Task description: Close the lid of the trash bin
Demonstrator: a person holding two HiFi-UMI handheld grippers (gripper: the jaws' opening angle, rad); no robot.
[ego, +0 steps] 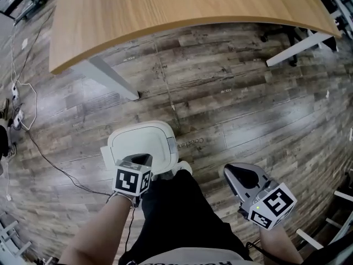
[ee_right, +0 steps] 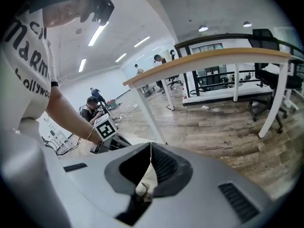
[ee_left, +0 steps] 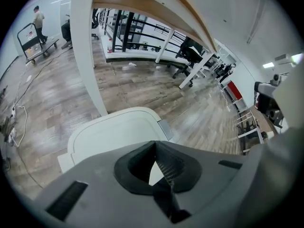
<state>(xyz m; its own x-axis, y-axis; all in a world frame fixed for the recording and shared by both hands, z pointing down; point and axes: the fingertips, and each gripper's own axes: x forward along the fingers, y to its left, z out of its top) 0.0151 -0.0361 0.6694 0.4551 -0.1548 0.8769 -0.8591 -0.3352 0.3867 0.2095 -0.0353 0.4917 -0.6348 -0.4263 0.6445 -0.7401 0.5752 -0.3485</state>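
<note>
Looks like the trash bin lid [ego: 140,139] is shut already; only backing off is needed. Left gripper [ego: 142,159] above, right gripper [ego: 234,173] beside, both jaws pinched together, empty.

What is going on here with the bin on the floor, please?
A person stands over a white trash bin on the wooden floor, with a hand-held gripper in each hand. Its lid lies flat, apparently closed. The left hand-held gripper is above the lid, the right hand-held gripper off to the side; both are shut and hold nothing.
</note>
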